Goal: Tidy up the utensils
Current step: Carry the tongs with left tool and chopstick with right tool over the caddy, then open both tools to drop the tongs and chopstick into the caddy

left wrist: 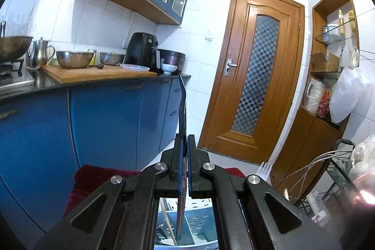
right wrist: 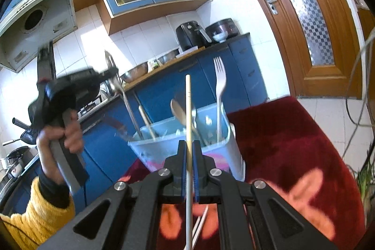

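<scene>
The left gripper [left wrist: 184,142] has its fingers clamped on a thin dark utensil [left wrist: 182,107], seen edge-on, which sticks straight up out of the grip; what kind of utensil it is I cannot tell. Right under that gripper sits the pale blue utensil bin [left wrist: 187,224], with a wooden stick leaning inside it. A white fork [left wrist: 264,171] pokes up just to the right of the bin.

From the other side, the right gripper [right wrist: 190,149] has its fingers shut on a pale wooden chopstick [right wrist: 188,109] that stands upright in front of the bin [right wrist: 152,149]. Inside the bin stand the white fork [right wrist: 219,86], a wooden spoon [right wrist: 177,109] and a metal spoon [right wrist: 117,86]. The bin rests on a dark red cloth [right wrist: 293,132]. To the bin's left, a hand [right wrist: 58,137] in a yellow sleeve [right wrist: 37,207] holds the left gripper raised above it
</scene>
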The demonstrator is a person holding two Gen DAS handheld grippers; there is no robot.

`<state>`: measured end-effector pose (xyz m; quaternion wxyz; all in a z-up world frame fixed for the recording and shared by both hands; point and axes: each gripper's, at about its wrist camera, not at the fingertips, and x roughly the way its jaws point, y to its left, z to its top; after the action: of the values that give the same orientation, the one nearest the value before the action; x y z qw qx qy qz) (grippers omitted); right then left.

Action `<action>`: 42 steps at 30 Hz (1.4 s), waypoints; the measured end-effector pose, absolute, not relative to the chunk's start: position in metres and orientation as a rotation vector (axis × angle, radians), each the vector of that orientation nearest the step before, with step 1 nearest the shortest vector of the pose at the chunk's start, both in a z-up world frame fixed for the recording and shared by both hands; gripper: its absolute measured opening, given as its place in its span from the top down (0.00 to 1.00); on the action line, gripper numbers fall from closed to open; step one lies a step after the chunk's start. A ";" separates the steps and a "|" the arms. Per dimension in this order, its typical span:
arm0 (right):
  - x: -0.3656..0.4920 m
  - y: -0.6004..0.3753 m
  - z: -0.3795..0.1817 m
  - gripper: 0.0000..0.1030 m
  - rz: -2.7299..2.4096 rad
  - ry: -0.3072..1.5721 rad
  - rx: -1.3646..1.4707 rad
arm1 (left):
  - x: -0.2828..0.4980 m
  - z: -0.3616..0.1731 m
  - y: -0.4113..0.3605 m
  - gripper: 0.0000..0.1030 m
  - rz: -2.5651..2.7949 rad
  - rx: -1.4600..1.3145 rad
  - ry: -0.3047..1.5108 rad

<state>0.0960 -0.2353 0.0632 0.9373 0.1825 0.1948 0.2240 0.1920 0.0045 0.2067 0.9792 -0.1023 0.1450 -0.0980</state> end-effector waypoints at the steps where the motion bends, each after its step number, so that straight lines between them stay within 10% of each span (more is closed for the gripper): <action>1: 0.103 -0.234 0.065 0.94 0.460 0.387 0.373 | 0.195 0.203 0.006 1.00 -0.196 -0.208 0.296; 32: 0.198 -0.194 0.055 0.93 0.326 0.166 0.198 | 0.216 0.146 0.005 1.00 -0.200 -0.200 0.360; 36: 0.192 -0.197 0.058 0.70 0.345 0.179 0.218 | 0.214 0.143 0.005 1.00 -0.208 -0.201 0.370; 42: 0.179 -0.198 0.069 0.68 0.353 0.167 0.211 | 0.211 0.145 0.005 0.91 -0.222 -0.219 0.389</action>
<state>0.1794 -0.1979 0.0688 0.9755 0.1045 0.0828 0.1750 0.2112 0.0049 0.1445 0.9691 -0.1083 0.1923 -0.1098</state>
